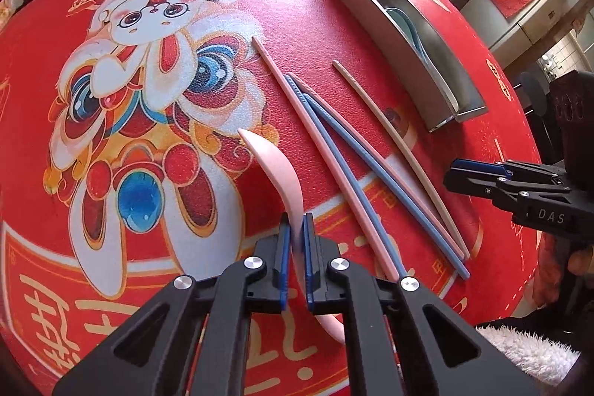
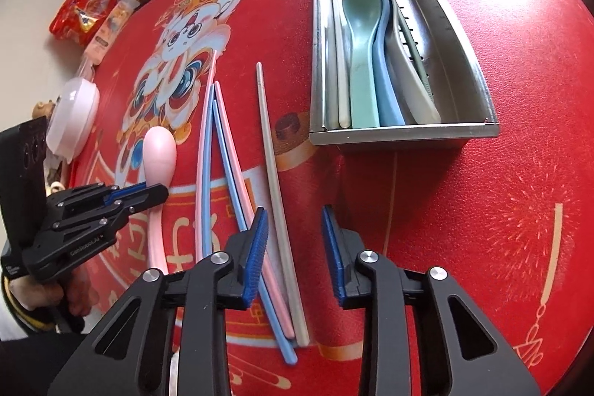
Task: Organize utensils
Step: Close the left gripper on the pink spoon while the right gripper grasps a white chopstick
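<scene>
Left hand-held gripper clamps pink spoon

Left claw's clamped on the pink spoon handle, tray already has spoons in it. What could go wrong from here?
1. The left claw pinches the pink spoon on its thin curved handle, so it may swivel or slip when lifted.
2. The metal tray already holds stacked spoons; the pink one may ride up on them or catch the rim.
3. The right claw hangs open over the loose chopsticks and could nudge them.
</scene>
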A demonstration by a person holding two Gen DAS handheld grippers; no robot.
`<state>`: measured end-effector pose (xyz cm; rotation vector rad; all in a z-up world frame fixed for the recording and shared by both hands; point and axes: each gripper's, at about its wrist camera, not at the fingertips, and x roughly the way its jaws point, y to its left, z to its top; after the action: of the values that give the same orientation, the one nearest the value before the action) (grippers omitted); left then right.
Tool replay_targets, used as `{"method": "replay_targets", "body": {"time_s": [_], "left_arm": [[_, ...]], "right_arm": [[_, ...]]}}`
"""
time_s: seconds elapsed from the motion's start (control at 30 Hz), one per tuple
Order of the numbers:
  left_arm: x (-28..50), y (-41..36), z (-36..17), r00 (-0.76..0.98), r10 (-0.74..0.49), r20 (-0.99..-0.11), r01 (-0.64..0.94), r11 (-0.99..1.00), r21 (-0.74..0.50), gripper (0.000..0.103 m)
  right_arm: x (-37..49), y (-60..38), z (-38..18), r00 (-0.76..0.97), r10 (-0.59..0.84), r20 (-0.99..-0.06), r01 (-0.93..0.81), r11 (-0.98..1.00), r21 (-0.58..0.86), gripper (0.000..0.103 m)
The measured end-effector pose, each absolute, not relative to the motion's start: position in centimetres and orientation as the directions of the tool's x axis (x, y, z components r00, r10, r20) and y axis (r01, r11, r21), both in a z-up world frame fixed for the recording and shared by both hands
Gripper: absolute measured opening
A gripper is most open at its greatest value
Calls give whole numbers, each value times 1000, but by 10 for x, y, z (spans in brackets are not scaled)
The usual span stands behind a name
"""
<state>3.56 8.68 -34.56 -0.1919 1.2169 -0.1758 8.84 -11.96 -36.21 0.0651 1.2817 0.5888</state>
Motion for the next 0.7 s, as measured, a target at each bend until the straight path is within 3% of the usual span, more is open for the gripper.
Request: {"method": "replay_targets", "body": {"time_s": [0.3,0.7], "left_arm": [[23,103,-352,319,-260,-911,-25,959,-283,7],[10,102,-350,299,-235,-925,-5,969,-248,8]], "right_arm": [[86,-96,-368,171,381,-908,-473,841,264,15],[79,-82,-368,223,298,-928,-539,831,138,8]]}}
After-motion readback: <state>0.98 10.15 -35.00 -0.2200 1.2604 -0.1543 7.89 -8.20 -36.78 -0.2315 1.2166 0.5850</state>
